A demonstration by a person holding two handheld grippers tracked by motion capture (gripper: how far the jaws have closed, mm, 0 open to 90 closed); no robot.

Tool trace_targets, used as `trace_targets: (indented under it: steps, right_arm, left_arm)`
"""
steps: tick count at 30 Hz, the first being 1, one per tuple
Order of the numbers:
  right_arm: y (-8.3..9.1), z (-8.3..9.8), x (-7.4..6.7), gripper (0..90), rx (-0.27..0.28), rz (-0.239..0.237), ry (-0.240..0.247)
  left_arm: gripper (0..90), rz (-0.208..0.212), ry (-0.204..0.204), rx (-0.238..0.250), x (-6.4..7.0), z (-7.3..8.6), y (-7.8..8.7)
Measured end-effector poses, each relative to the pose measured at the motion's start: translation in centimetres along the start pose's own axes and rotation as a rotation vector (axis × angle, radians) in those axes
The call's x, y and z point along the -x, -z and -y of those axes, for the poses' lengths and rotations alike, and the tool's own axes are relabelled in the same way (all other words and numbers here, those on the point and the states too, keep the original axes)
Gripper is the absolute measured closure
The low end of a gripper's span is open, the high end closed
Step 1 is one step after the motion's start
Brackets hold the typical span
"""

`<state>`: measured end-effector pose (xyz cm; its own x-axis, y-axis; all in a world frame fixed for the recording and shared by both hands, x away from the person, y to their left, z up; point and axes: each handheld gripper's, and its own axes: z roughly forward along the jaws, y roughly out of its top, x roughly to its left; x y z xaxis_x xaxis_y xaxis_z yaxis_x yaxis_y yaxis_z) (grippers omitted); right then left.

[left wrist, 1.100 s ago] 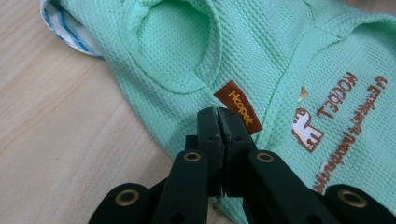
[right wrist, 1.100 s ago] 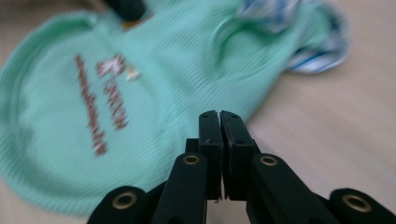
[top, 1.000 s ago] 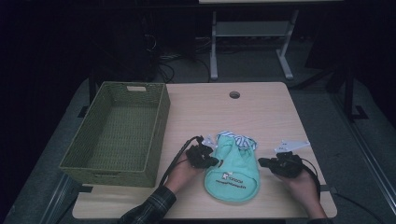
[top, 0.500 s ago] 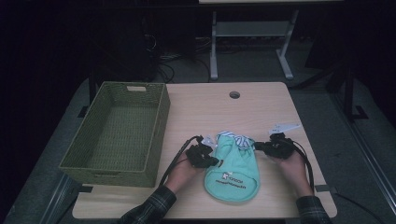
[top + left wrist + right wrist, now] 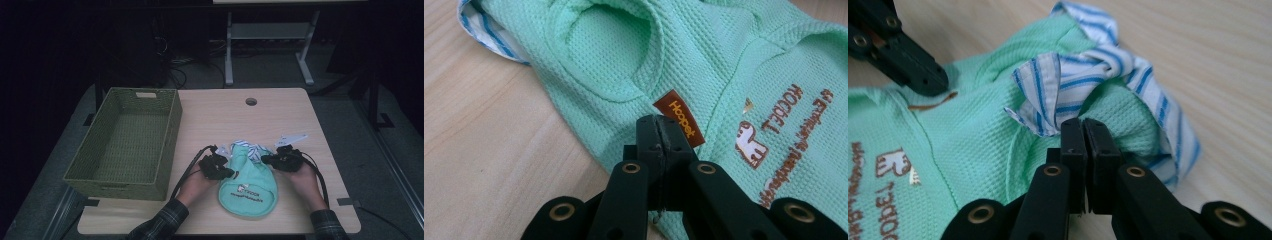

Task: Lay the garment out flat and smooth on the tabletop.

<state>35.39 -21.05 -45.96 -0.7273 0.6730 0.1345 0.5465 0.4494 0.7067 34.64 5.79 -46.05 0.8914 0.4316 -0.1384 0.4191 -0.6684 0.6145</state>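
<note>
Sitting at the left of the table (image 5: 300,112) is a woven green basket (image 5: 80,172), its long side running away from the person and its near right corner just beside the left forearm. Right of it, the left gripper (image 5: 231,173) lies low over the tabletop with its jaws pressed together at the left edge of a mint-green garment (image 5: 247,187). In the left gripper view the two black jaws meet with no gap, their tips at the seam next to an orange label (image 5: 680,120); whether a fold of cloth is pinched between them cannot be told.

The garment lies flat on the near middle of the table, between the two hands, with brown print (image 5: 246,192) on its upper face and a blue-and-white striped collar (image 5: 247,147) bunched at its far end. A sleeve opening (image 5: 616,47) shows near that collar in the left gripper view.

Further right, the right gripper (image 5: 263,160) rests at the garment's upper right edge, close to the collar. In the right gripper view its jaws are closed tight against each other, tips at the crumpled striped cloth and the green fabric under it; a grip on the cloth cannot be made out. A grey plate (image 5: 291,138) sits on top of this gripper.
</note>
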Motion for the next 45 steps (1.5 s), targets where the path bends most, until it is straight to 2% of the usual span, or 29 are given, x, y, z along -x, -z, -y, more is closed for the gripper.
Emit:
trace_targets:
  steps: [3, 5, 8, 11, 15, 20, 22, 24, 26, 28, 29, 31, 35, 40, 41, 43, 45]
  right_arm:
    - [-1.0, 0.2, -0.3, 86.6, -0.044, 0.009, 0.029]
    - [-1.1, 0.2, -0.4, 85.9, -0.036, 0.004, 0.023]
    - [-0.7, 0.2, -0.3, 82.3, -0.026, 0.023, 0.033]
    - [0.4, 0.3, 0.4, 82.3, 0.024, 0.033, -0.007]
    - [1.1, 0.6, 1.3, 82.4, 0.039, 0.048, -0.036]
    - [0.7, 0.6, 1.4, 78.9, 0.052, 0.023, -0.06]
    - [0.1, 0.5, 1.2, 76.4, 0.04, 0.026, -0.052]
    - [-0.4, 0.5, 1.1, 74.3, 0.019, 0.027, -0.066]
    - [-0.8, 0.7, 1.2, 77.5, 0.004, 0.021, -0.073]
    - [-0.9, 0.7, 1.3, 84.5, 0.001, 0.008, -0.079]
    - [-0.8, 0.7, 1.2, 88.1, 0.003, 0.012, -0.078]
    - [-0.8, 0.7, 1.2, 89.2, 0.003, 0.023, -0.074]
    - [-0.1, 0.5, 1.4, 90.0, 0.014, 0.075, -0.046]
    - [0.8, 0.9, 2.5, 90.0, 0.029, 0.14, -0.071]
    - [0.8, 1.0, 2.8, 90.0, 0.028, 0.144, -0.07]
    - [0.6, 1.4, 3.3, 89.2, 0.01, 0.138, -0.098]
    - [0.5, 1.6, 3.5, 89.2, 0.002, 0.137, -0.089]
  left_arm:
    - [89.1, 0.001, 0.001, 0.0, 0.0, 0.0, 0.0]
    - [89.1, 0.001, 0.002, 0.0, 0.0, 0.0, 0.0]
    - [89.1, 0.003, 0.002, -0.001, 0.0, 0.0, 0.0]
    - [89.1, 0.005, 0.007, 0.001, -0.1, 0.0, 0.0]
    - [89.1, 0.006, 0.003, -0.002, -0.1, 0.0, 0.0]
    - [89.1, 0.008, 0.003, -0.002, -0.1, 0.0, 0.0]
    - [89.1, 0.008, 0.003, -0.002, -0.2, 0.0, 0.0]
    - [89.1, 0.009, 0.001, -0.003, -0.2, 0.0, 0.0]
    - [89.1, 0.012, 0.0, -0.003, -0.2, 0.0, 0.0]
    - [89.1, 0.013, 0.001, -0.004, -0.2, 0.0, 0.0]
    - [89.1, 0.011, 0.001, -0.006, -0.2, 0.0, 0.0]
    - [89.1, 0.009, 0.0, -0.006, -0.2, 0.0, 0.0]
    - [89.1, 0.008, 0.0, -0.007, -0.2, 0.0, 0.0]
    - [89.2, 0.005, -0.002, -0.008, -0.1, 0.0, 0.0]
    - [89.2, 0.005, -0.001, -0.008, -0.1, 0.0, 0.0]
    - [89.2, 0.005, 0.0, -0.007, -0.1, 0.0, 0.0]
    - [89.2, 0.007, 0.001, -0.006, -0.2, 0.0, 0.0]
